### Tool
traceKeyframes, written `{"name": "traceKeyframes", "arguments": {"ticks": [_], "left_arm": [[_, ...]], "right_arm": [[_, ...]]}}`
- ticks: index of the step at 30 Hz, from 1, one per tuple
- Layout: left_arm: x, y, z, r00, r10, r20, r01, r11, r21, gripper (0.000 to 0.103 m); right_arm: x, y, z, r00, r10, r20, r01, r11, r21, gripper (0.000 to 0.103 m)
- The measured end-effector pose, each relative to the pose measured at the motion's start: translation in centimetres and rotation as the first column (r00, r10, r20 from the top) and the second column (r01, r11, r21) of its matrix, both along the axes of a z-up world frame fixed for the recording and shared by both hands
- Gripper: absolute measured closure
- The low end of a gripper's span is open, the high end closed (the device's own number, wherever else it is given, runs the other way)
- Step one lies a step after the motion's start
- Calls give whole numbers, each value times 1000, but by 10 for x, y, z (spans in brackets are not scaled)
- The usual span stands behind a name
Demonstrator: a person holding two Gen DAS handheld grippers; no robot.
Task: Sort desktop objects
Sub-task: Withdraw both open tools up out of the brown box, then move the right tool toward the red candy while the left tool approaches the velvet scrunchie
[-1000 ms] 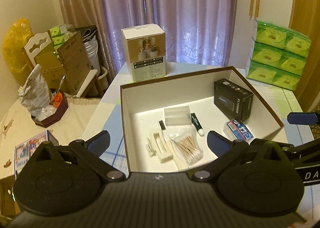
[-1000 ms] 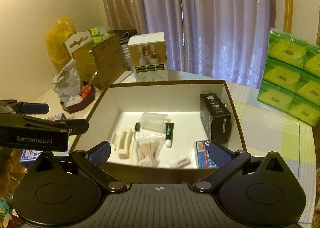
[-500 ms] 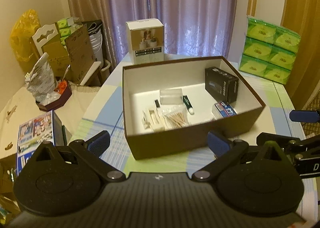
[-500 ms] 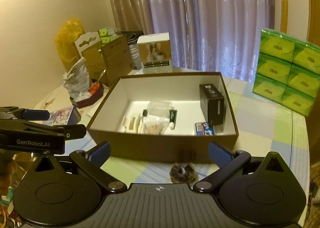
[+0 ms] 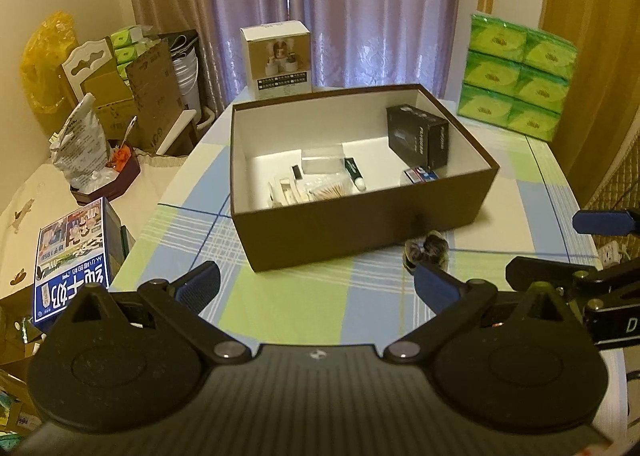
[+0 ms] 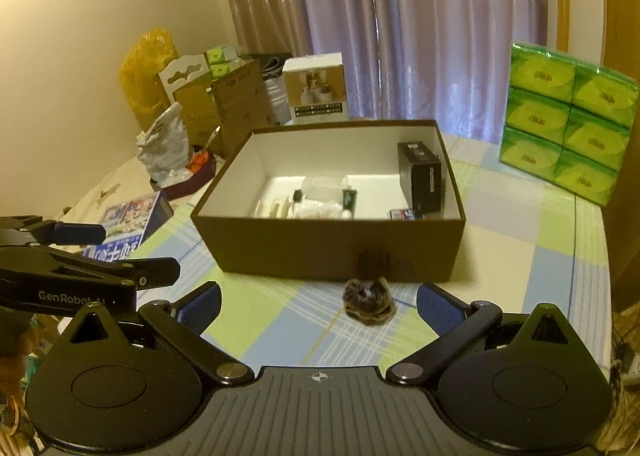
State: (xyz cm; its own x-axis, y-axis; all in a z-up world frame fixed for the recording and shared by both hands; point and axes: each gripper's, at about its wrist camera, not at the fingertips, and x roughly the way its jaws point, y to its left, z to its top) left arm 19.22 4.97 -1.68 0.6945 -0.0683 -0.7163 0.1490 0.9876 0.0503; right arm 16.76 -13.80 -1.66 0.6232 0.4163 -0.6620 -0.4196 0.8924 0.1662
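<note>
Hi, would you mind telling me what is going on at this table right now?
A person holds two grippers over the checked table, sorting small things into the brown box. Both the left gripper and the right gripper are open and empty. A dark furry hair tie lies outside, in front of the box.

Each gripper, left (image 5: 316,284) and right (image 6: 319,302), had a matte black ribbed body, two round pivot housings, silver screws, and blue-padded fingers (image 6: 200,306).
</note>
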Motion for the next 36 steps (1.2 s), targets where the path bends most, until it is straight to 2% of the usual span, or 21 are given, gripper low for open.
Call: {"name": "traceKeyframes", "arguments": {"ticks": [14, 36], "left_arm": [[-27, -11, -27, 997, -17, -74, 19, 1000, 17, 1], [-36, -28, -64, 982, -45, -181, 54, 997, 46, 1]], "right_arm": [[-29, -24, -29, 996, -29, -82, 27, 999, -22, 2], [-45, -41, -70, 975, -73, -212, 64, 997, -51, 2]]}}
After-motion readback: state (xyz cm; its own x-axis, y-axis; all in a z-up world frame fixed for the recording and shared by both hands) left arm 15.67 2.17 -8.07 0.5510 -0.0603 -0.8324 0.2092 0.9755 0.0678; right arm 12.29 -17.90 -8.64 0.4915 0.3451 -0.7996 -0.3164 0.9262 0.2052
